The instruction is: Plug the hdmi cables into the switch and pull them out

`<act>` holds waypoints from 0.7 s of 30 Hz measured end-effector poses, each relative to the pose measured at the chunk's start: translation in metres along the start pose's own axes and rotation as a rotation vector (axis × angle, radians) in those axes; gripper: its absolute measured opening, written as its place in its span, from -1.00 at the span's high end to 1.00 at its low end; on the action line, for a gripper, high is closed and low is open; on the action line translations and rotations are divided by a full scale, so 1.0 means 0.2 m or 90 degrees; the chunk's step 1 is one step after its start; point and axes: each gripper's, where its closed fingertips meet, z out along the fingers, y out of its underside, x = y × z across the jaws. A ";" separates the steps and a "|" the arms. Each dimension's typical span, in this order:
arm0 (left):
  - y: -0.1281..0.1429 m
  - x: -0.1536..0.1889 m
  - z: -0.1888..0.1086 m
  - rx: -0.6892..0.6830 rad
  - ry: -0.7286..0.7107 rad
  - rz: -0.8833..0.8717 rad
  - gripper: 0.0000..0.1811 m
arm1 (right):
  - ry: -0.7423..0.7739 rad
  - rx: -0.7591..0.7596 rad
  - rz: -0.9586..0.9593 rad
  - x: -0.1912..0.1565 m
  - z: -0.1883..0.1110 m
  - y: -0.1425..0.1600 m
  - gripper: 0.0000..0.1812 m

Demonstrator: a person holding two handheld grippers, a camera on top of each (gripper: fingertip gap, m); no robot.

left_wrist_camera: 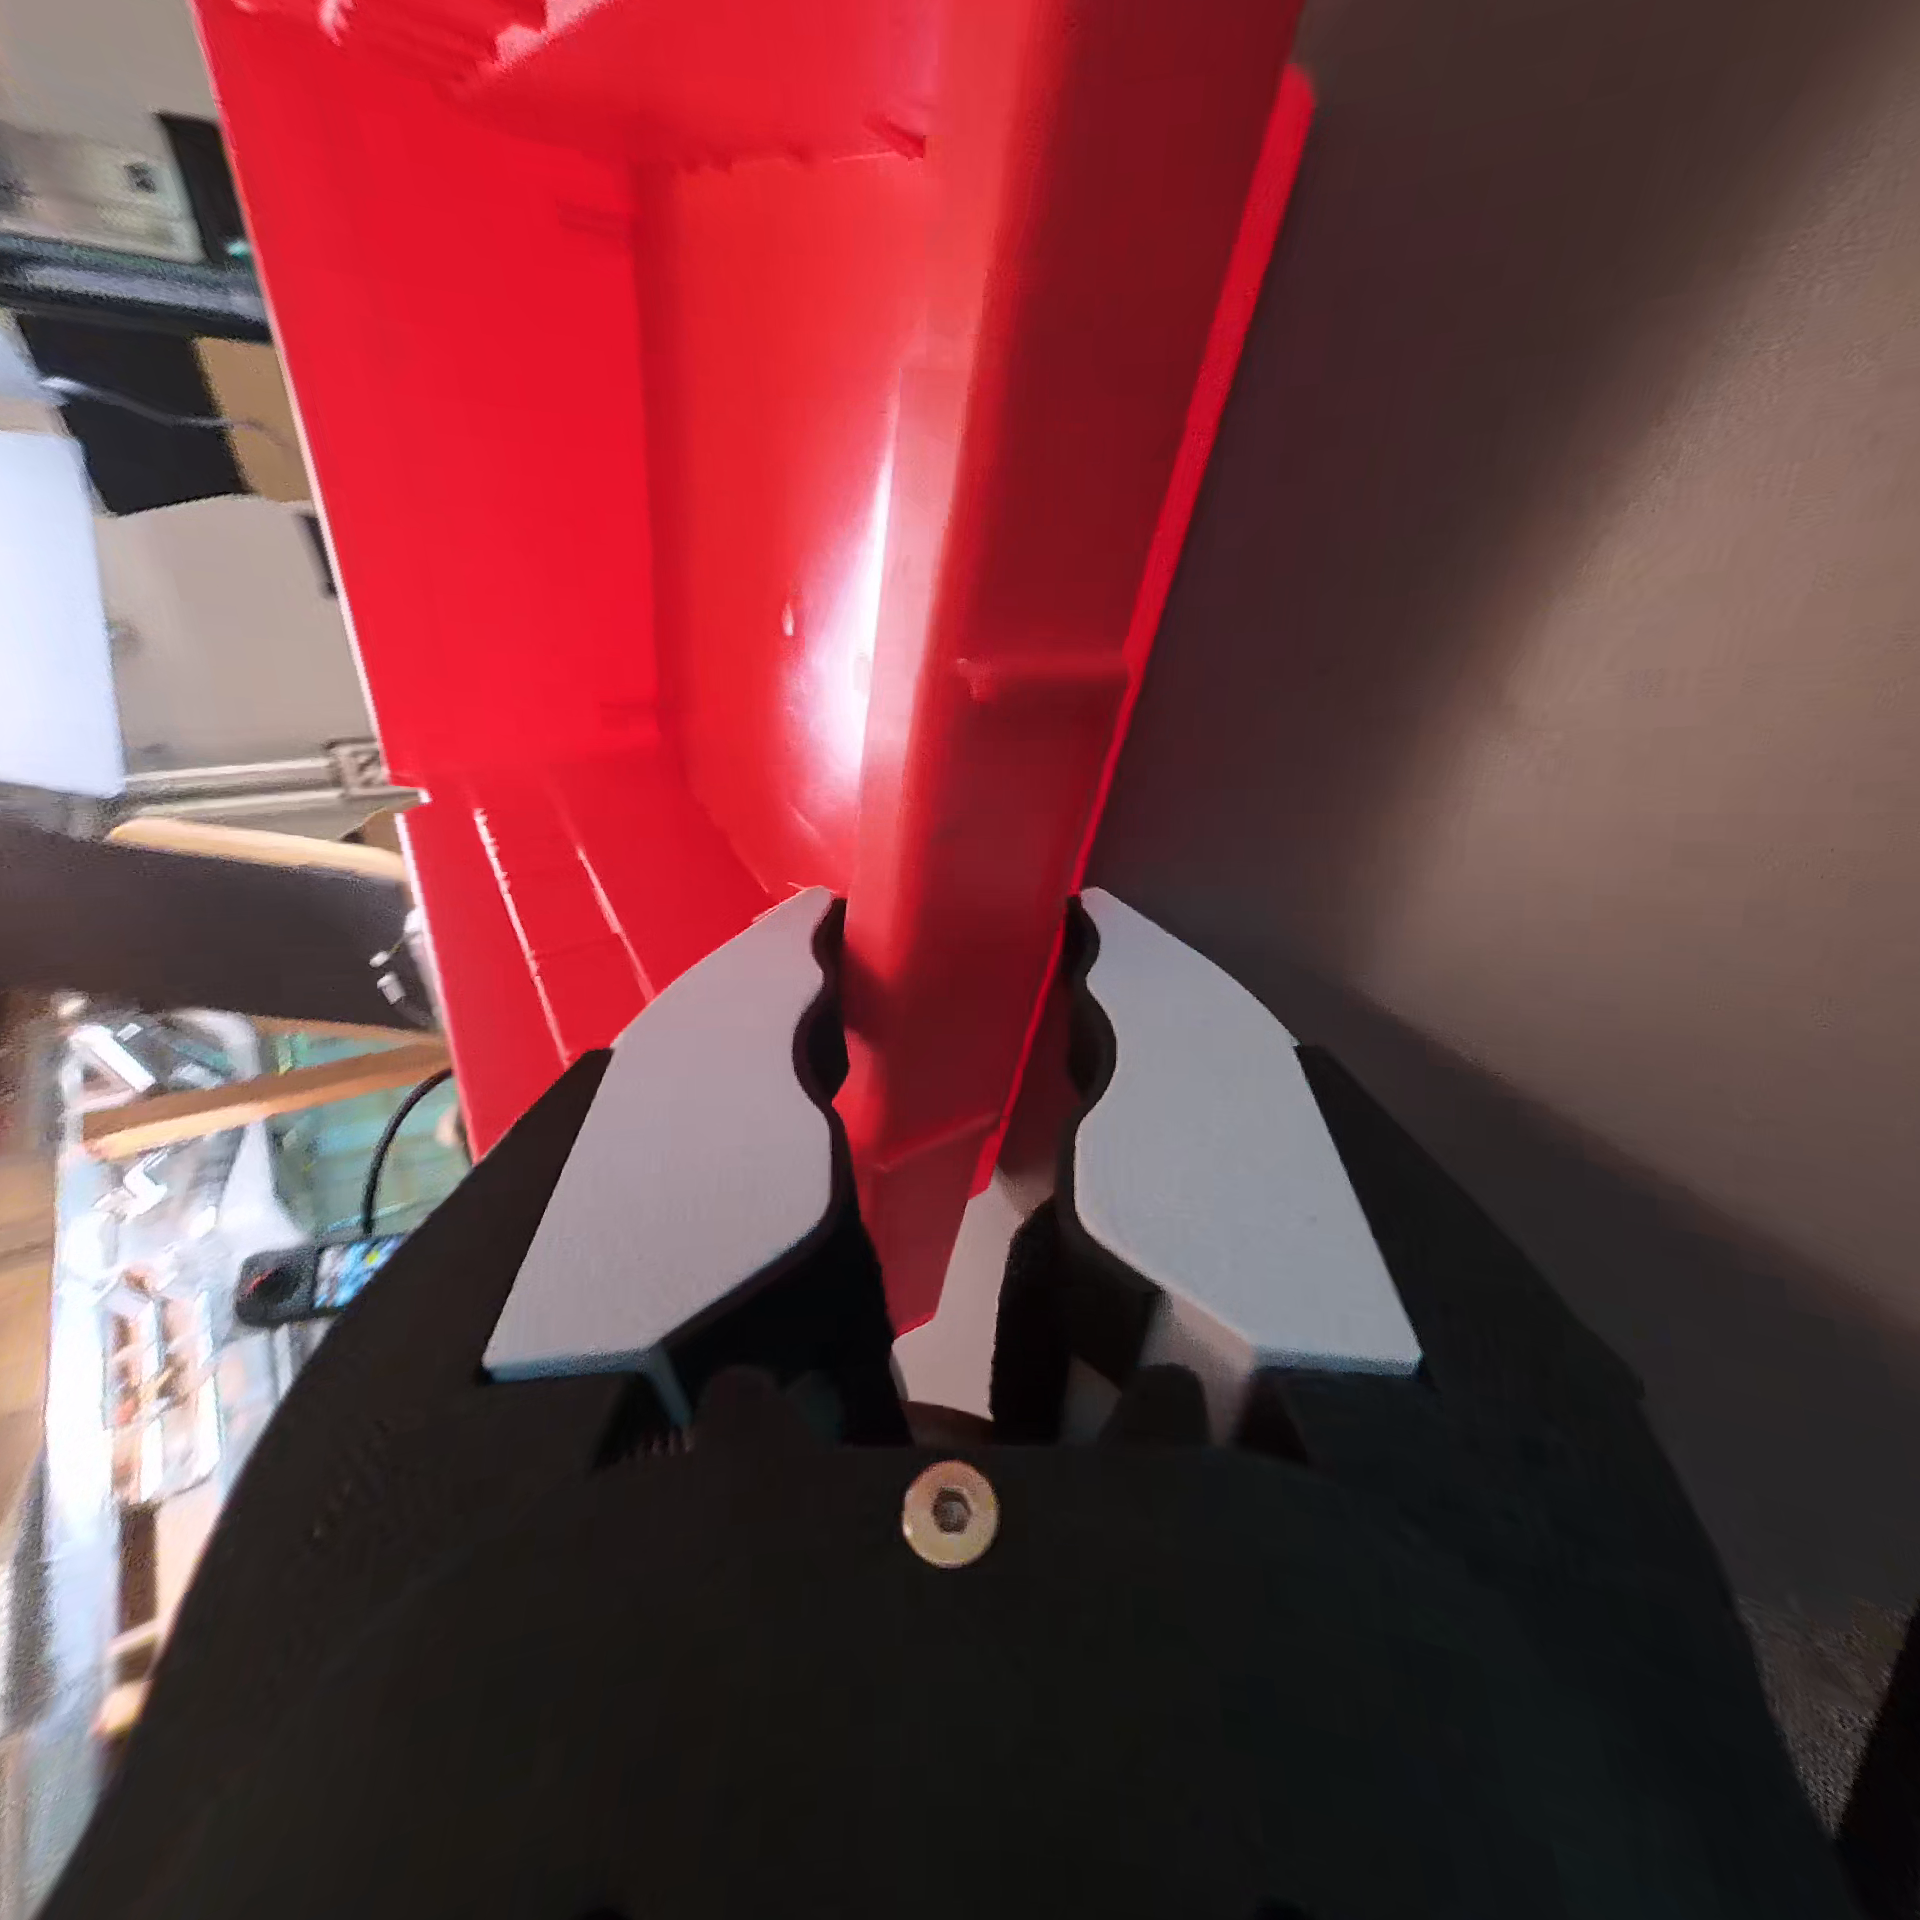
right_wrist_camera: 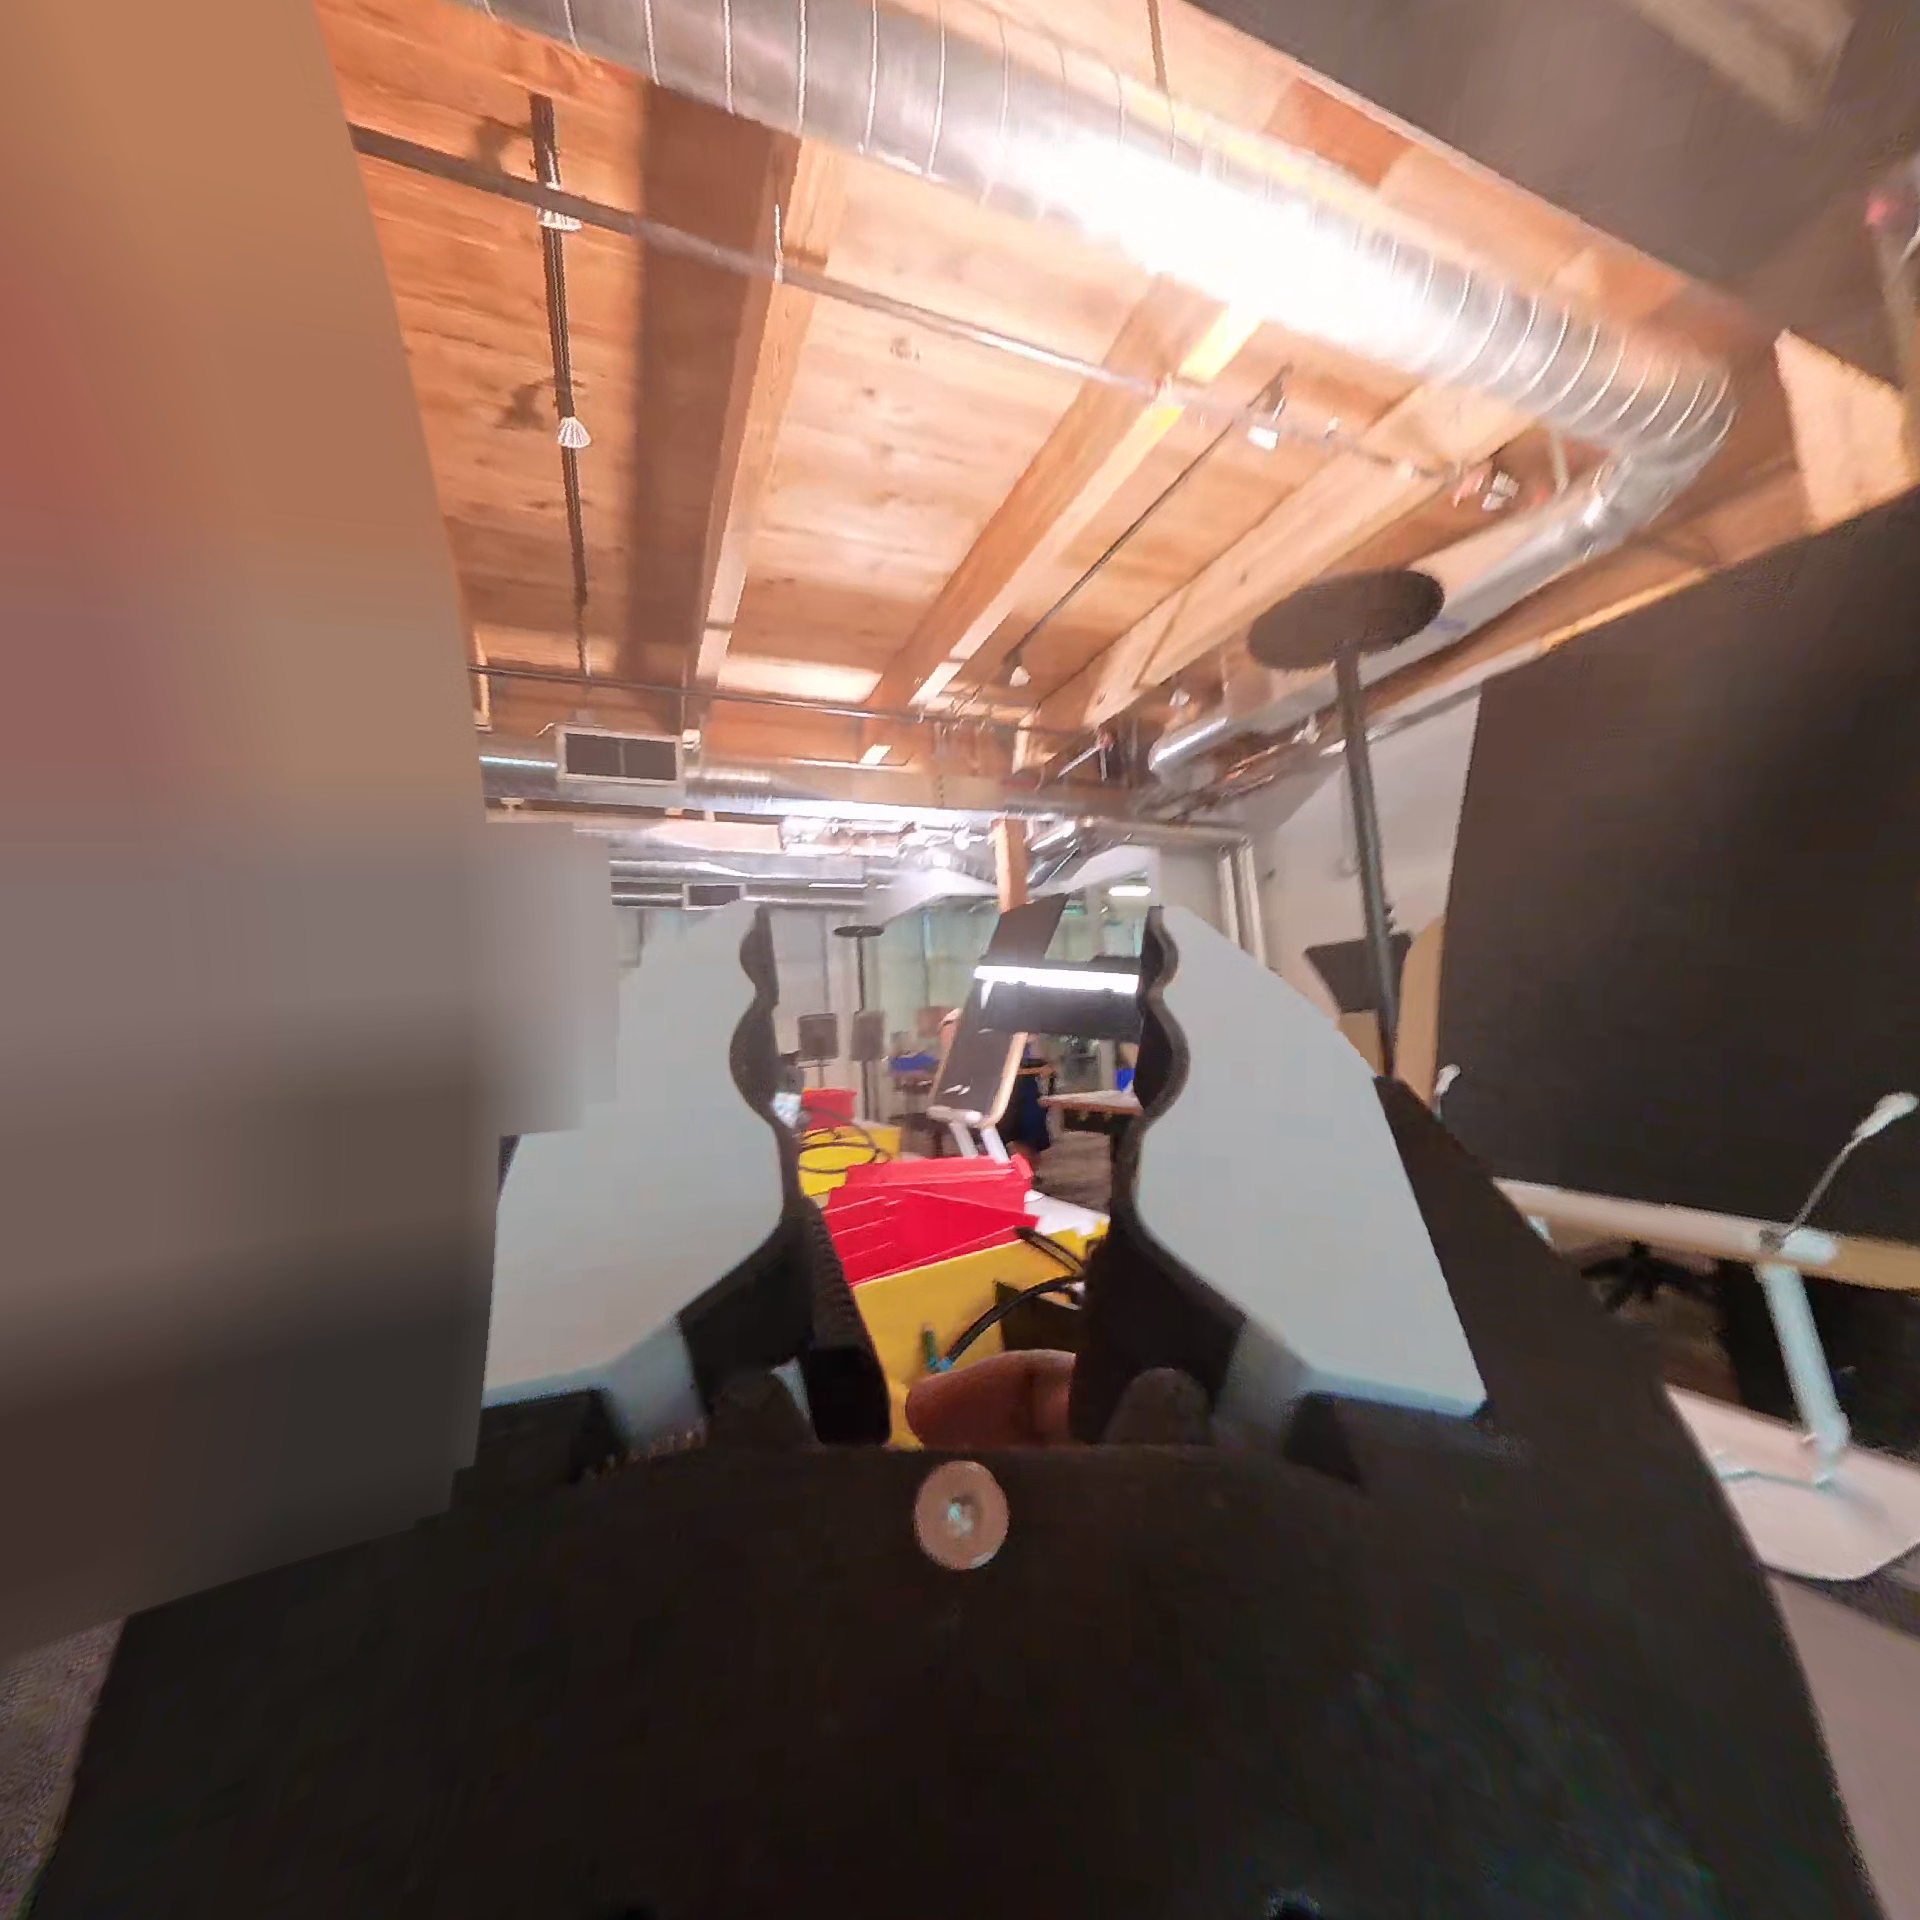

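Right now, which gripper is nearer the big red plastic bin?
Left. The left gripper straddles a wall of the red bin, fingers on either side. The right gripper points up toward the ceiling, holding nothing.

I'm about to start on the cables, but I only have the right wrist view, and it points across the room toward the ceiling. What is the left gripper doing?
Observer: The left gripper straddles one wall of a red bin. The wall fills the gap between its fingers, so it looks clamped.
Operator: Any cable or switch in front of it?
Observer: None shows in the left wrist view. To the right of the bin is a dark grey surface.
Operator: Anything else close by?
Observer: A small black gadget with a lit screen sits off to the left, too blurred to identify.
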 end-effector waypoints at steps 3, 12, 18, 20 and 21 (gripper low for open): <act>-0.01 0.00 -0.03 -0.026 -0.069 0.003 0.58 | 0.025 0.015 -0.054 0.02 -0.04 -0.07 0.32; 0.02 -0.12 -0.15 -0.087 -0.172 -0.048 0.64 | 0.049 0.020 -0.074 0.06 -0.07 -0.10 0.35; -0.07 -0.30 -0.32 -0.075 -0.284 -0.037 0.65 | 0.051 -0.030 -0.113 0.03 -0.07 -0.06 0.46; -0.12 -0.35 -0.39 -0.068 -0.312 -0.013 0.65 | 0.039 -0.061 -0.115 0.02 -0.06 -0.03 0.47; -0.15 -0.37 -0.42 -0.065 -0.323 -0.002 0.65 | 0.033 -0.067 -0.117 0.01 -0.06 -0.02 0.47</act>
